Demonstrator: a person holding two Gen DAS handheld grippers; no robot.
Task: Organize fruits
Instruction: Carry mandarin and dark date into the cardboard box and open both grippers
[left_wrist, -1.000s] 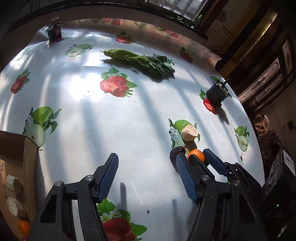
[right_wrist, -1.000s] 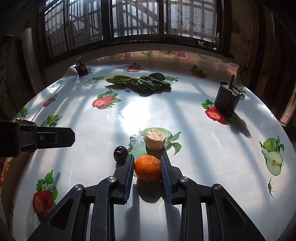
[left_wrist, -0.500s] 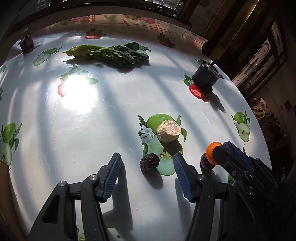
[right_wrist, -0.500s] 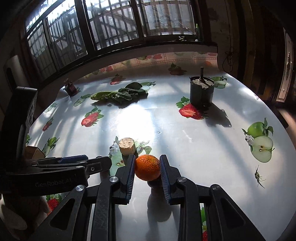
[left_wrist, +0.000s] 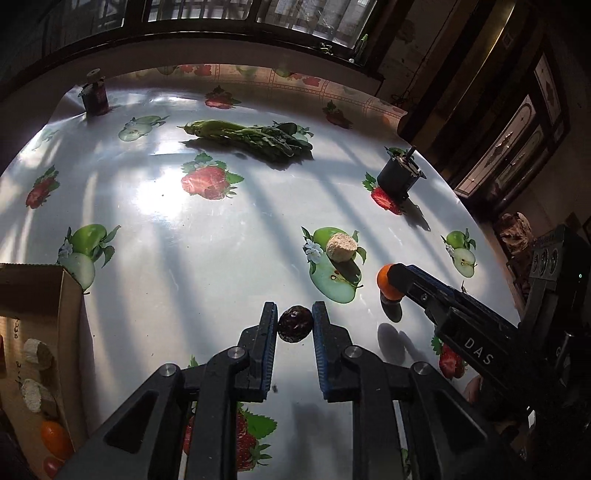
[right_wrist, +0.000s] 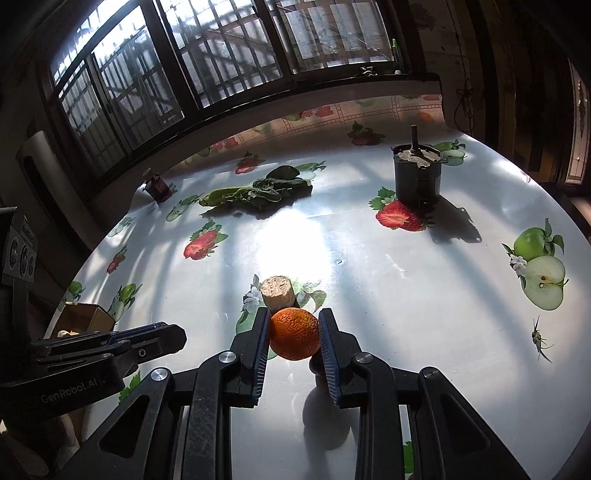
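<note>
The left gripper (left_wrist: 294, 324) reaches forward over the near part of the tabletop (left_wrist: 229, 236), its two blue-padded fingers (left_wrist: 269, 332) drawn in against a dark round fruit (left_wrist: 295, 325) held between the tips. The right gripper (right_wrist: 294, 334) is raised clear of the tabletop, fingers (right_wrist: 260, 339) clamped on either side of an orange (right_wrist: 294, 333). In the left wrist view it juts in from the right edge, level with the left gripper's tips.

Fruit-print table (left_wrist: 155, 229): greens (left_wrist: 255, 138), cork-like puck (left_wrist: 341, 247), black pot (left_wrist: 399, 179), box (left_wrist: 40, 291).
</note>
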